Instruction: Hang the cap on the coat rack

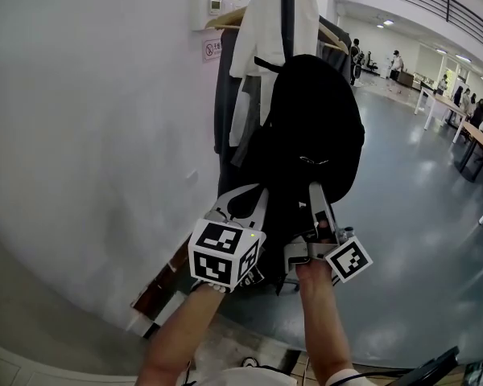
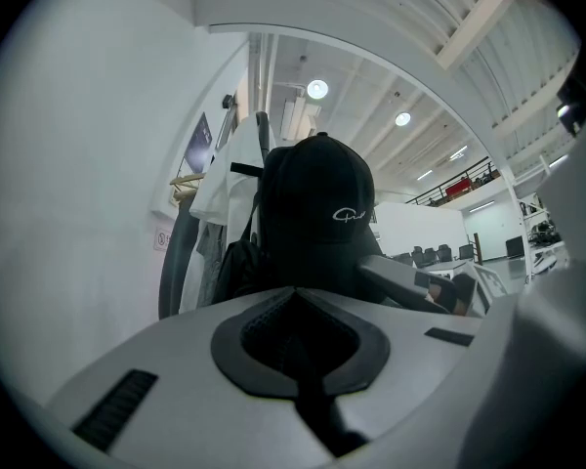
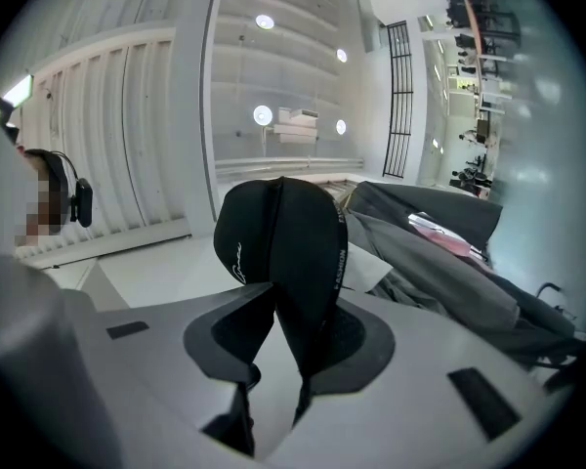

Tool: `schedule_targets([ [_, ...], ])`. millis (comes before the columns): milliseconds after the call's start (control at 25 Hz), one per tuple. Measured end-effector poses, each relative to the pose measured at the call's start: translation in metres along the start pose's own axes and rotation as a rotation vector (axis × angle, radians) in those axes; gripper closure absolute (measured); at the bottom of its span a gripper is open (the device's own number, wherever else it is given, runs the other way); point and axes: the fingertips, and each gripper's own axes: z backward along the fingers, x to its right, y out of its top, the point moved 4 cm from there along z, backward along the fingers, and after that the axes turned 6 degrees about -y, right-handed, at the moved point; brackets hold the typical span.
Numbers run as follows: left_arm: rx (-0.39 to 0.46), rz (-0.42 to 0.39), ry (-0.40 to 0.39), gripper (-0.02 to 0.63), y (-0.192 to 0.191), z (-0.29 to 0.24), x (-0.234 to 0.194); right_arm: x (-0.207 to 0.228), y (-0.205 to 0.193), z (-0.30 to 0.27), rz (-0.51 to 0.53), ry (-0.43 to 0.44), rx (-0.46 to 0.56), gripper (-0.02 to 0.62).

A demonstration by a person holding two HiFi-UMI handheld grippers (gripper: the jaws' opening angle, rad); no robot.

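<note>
**A:** Where is the cap (image 1: 310,135)?

**B:** In the middle of the head view, raised in front of the coat rack (image 2: 265,137), dark against the clothes hanging there. It isn't on a peg yet. Both claws carry it.

**A:** How do the claws stand?

**B:** The right claw (image 3: 293,311) is clamped on the cap. In the right gripper view the black fabric folds down between its two jaws. The left claw (image 2: 298,296) has its jaws drawn together, with a dark strip between them that I take for the cap's lower edge. The crown, with its small white logo, rises just above.

**A:** Which step is this?

**B:** The carry-up, I'd judge. The cap is gripped and close to the rack, but not hung.

**A:** And next?

**B:** A free peg has to be found. The rack's top, at the upper centre of the head view, is crowded with a white garment (image 1: 262,22) and grey garments (image 1: 225,111), and I can't make out a bare hook. The move likely wants the cap lifted higher and its opening guided over a peg. Both claws should open only once it hangs by itself.
</note>
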Motion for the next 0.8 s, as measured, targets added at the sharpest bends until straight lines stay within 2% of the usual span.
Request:
schedule_targets([
  [400,-0.008,0.031,-0.025,0.603,-0.012,0.010,0.014,0.015,-0.013,0.033,0.020,-0.119,-0.021,0.495],
  [640,-0.005,0.066,-0.035,0.603,-0.026,0.039,0.031,-0.005,-0.021,0.066,0.072,-0.129,-0.051,0.497],
  [800,-0.035,0.111,-0.038,0.603,-0.046,0.068,0.040,-0.022,-0.035,0.099,0.084,-0.169,-0.087,0.497],
])
